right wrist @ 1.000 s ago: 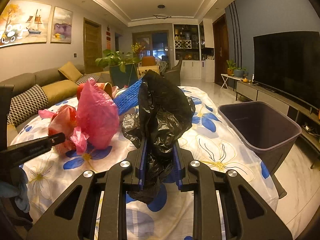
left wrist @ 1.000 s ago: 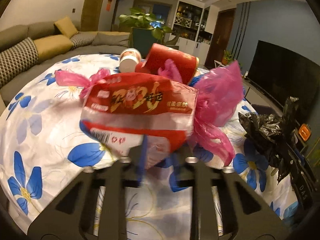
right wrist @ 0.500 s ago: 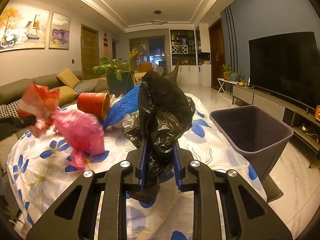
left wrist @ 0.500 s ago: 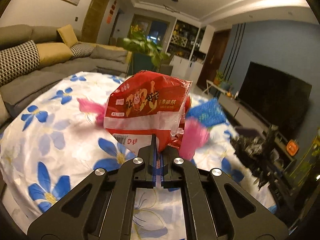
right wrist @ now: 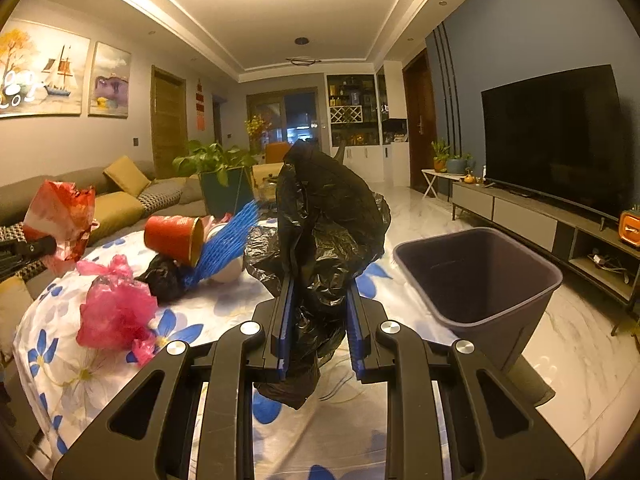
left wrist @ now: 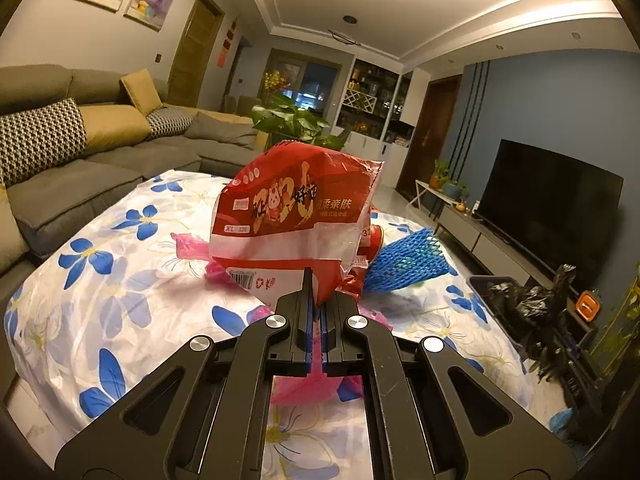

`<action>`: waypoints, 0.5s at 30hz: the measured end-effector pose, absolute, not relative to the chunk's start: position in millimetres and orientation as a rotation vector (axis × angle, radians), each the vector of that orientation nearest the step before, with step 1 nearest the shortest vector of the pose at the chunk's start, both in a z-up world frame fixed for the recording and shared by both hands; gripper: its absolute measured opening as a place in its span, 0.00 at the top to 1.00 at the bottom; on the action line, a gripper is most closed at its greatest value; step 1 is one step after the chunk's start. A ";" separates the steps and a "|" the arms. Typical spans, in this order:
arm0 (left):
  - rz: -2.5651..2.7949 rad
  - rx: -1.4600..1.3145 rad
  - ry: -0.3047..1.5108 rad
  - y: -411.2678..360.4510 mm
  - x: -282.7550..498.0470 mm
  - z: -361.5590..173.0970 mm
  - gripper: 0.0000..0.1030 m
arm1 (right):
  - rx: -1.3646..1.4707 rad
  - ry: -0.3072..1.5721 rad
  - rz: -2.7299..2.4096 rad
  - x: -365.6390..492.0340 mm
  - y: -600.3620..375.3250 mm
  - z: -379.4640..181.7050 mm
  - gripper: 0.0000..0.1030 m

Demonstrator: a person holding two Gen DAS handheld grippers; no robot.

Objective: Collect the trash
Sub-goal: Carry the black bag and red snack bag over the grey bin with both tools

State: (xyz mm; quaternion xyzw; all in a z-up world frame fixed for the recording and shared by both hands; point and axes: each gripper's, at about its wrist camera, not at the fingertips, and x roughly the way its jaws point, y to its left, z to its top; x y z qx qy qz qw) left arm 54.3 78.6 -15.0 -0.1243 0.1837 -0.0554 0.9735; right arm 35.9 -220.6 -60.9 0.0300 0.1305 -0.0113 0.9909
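Trash collection looks to be at the carry step: each claw has a piece lifted and neither is in the bin yet.

Farthest left, the left gripper (left wrist: 316, 304) has its jaws pressed nearly together on the bottom edge of the red-and-white wrapper (left wrist: 294, 216). The wrapper stands up from the fingertips, clear of the floral tablecloth (left wrist: 120, 288), and seen from the right wrist it hangs over the table's left edge (right wrist: 60, 216).

On the cloth in the middle lie the pieces left to gather: a crumpled pink bag (right wrist: 114, 312), a red cup (right wrist: 172, 236) on its side, a blue foam net (right wrist: 226, 240) leaning against it, and a small black wad (right wrist: 164, 278) tucked between them.

Next comes the right gripper (right wrist: 318, 316), its jaws set narrow around the black plastic bag (right wrist: 328, 216). The bag bulges above the blue pads and a tail of it droops below them.

Farthest right, the dark waste bin (right wrist: 492, 312) stands on the floor just beside the table, open and seemingly empty, though its bottom is not fully visible.

My guess is that the next move calls for swinging the black bag rightward over the bin's rim before letting go. The wrapper has the whole table to cross, and pinched only by its edge it may flap or slip.
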 end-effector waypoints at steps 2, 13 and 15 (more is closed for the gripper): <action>-0.117 -0.249 0.365 76.2 54.7 -12.8 0.99 | 0.058 0.252 -0.031 35.9 -222.7 -58.6 0.77; -0.296 -0.088 0.284 1.1 69.5 28.6 0.99 | 0.028 0.162 -0.080 32.3 -253.0 -31.8 0.77; -0.341 -0.054 0.251 -21.5 77.1 38.7 0.99 | 0.035 0.139 -0.098 31.0 -264.8 -23.1 0.77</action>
